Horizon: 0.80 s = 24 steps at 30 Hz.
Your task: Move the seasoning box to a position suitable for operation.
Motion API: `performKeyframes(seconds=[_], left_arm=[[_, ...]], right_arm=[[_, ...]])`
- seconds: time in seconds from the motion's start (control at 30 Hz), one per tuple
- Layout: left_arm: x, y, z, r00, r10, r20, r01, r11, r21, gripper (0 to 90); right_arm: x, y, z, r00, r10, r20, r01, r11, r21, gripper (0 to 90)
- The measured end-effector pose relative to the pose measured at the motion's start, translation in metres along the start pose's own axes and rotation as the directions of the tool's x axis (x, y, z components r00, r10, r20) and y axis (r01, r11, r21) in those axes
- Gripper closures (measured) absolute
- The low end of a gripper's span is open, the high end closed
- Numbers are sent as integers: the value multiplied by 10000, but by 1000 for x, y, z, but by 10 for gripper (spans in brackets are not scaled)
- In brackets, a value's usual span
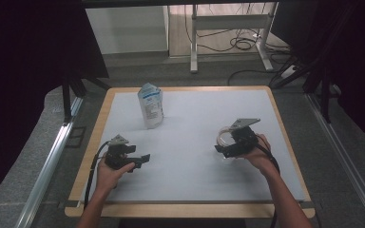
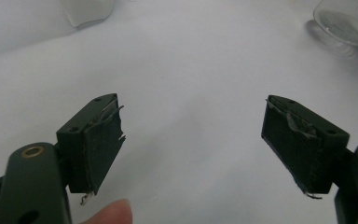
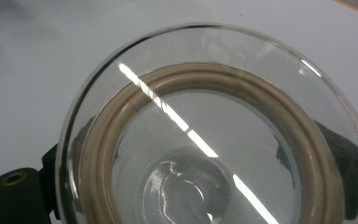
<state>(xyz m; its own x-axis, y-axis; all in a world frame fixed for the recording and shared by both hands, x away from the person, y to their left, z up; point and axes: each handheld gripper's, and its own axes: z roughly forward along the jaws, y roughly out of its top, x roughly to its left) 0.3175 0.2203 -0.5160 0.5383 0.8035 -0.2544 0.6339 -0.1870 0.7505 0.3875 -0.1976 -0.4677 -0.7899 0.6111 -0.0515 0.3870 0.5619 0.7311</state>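
At the right of the high view, the right gripper [image 1: 223, 148] sits closed around a clear round glass lid with a beige rubber sealing ring [image 1: 226, 137], just right of the frame's centre over the white table top [image 1: 190, 156]. In the right gripper view the lid [image 3: 214, 135] spreads across the frame with the ring facing the camera, and the black jaws show darkly through the glass at lower left and lower right. They appear to clamp the lid from both sides, probably so it can be carried without slipping. Whether it rests on the table or hangs slightly above it cannot be told.

At the lower left of the high view, the left gripper [image 1: 142, 159] hovers low over the table, jaws spread wide with nothing between them, as the left gripper view [image 2: 193, 140] confirms; it seems held ready. Its frayed pads [image 2: 103, 140] point toward the lid, glimpsed at that view's upper right [image 2: 342, 25].

A white and blue soft plastic pouch [image 1: 151, 105] stands upright in the upper middle of the table, well apart from both grippers, likely awaiting its turn.

Count: two grippers, one lid, one pouch, one table.
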Motion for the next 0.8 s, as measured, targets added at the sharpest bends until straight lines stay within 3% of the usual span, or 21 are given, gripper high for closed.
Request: performKeyframes(seconds=[0.33,0.57,0.63,0.8], left_arm=[[2,-1,3,10000,-58,21,58,9999,111,201],[2,-1,3,10000,-63,26,63,9999,89,201],[3,-1,2,10000,-49,19,49,10000,76,201],[2,-1,3,10000,-57,36,57,9999,87,201]], right_arm=[[13,1,14,9984,-427,-379,429,9991,44,111],[11,8,27,9953,-800,-550,798,9968,-55,111],[9,10,32,9919,-984,-800,979,9951,-108,111],[9,10,33,9910,-1044,-839,1039,9945,-95,106]])
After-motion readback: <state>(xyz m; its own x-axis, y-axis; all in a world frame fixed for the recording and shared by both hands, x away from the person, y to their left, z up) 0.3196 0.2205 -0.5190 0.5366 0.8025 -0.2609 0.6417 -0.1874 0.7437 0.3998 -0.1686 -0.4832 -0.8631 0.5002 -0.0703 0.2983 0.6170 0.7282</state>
